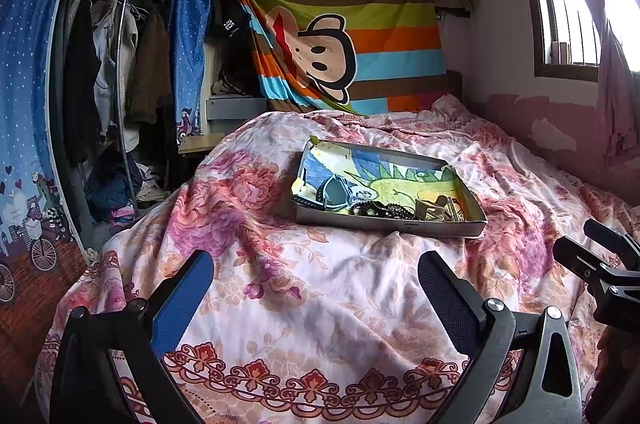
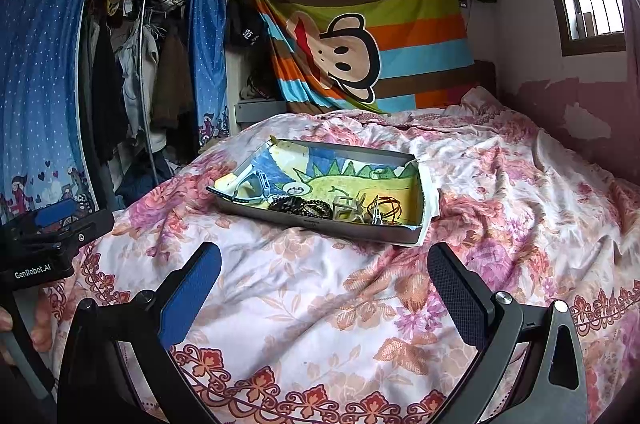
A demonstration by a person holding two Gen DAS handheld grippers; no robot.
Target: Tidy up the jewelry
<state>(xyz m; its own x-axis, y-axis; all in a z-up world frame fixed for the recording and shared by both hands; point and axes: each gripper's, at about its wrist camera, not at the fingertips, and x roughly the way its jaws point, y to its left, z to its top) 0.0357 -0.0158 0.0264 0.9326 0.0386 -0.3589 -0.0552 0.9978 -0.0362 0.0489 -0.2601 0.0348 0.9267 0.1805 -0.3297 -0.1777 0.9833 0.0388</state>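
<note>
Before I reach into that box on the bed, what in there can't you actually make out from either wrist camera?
- Dark bead strands: tangled, count unclear in both views.
- Small metal pieces at the box's right end: too small and overlapping to identify.
- Box near wall hides the floor just behind it in the left wrist view.
- Sunglasses: arms hidden behind the frame.
- Both hand-held grippers, left and right, are open and empty.
</note>
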